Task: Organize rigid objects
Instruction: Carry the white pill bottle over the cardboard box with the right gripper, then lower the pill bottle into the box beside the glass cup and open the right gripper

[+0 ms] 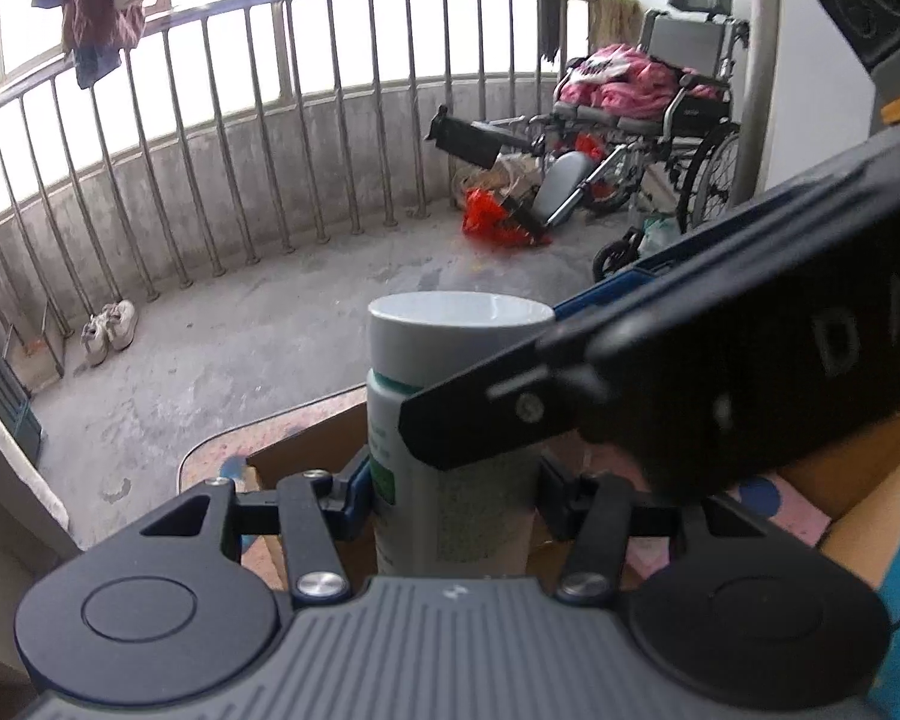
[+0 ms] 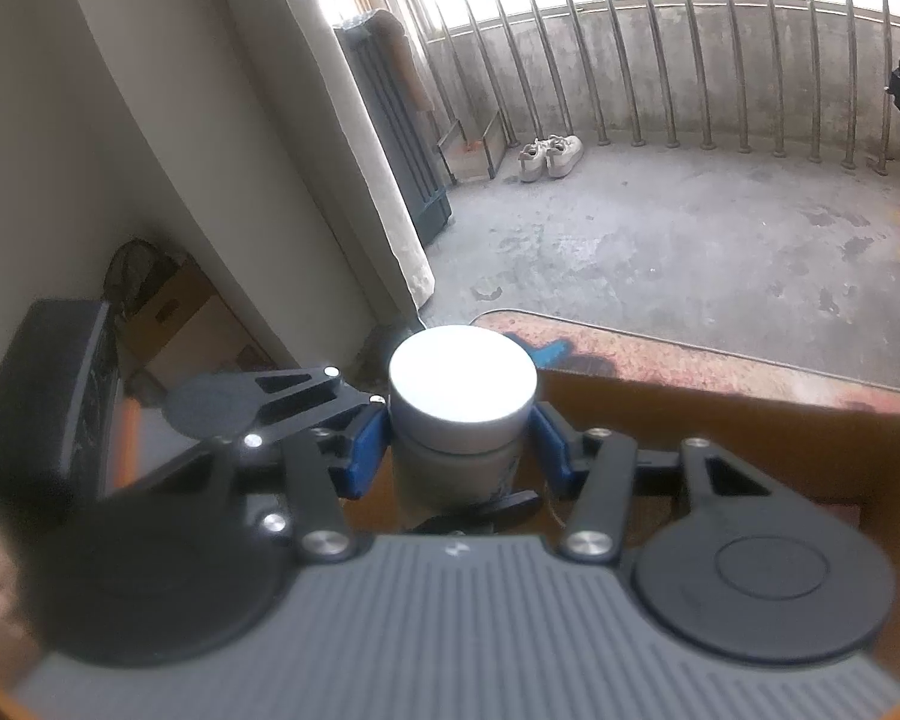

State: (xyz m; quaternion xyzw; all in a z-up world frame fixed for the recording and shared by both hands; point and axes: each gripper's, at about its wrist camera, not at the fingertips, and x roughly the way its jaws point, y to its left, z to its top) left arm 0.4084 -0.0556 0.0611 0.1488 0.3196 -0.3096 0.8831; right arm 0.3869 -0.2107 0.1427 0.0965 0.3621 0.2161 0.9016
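A white-capped bottle (image 1: 450, 450) with a pale green label stands upright between the blue pads of my left gripper (image 1: 450, 495), which is shut on its body over a cardboard box (image 1: 306, 450). My right gripper (image 2: 459, 441) is around the same bottle's white cap (image 2: 462, 387), its blue pads (image 2: 363, 456) close to or touching the neck just under the cap. The right gripper's dark body crosses the left wrist view (image 1: 720, 360) in front of the bottle. The left gripper's linkage shows at the left in the right wrist view (image 2: 258, 402).
The box sits on a worn reddish table (image 2: 690, 360) near its far edge. Pink items (image 1: 798, 510) lie in the box. Beyond is a concrete balcony floor with white shoes (image 2: 549, 156), a metal railing (image 1: 210, 150), a wheelchair (image 1: 660, 138) and a red bag (image 1: 492, 219).
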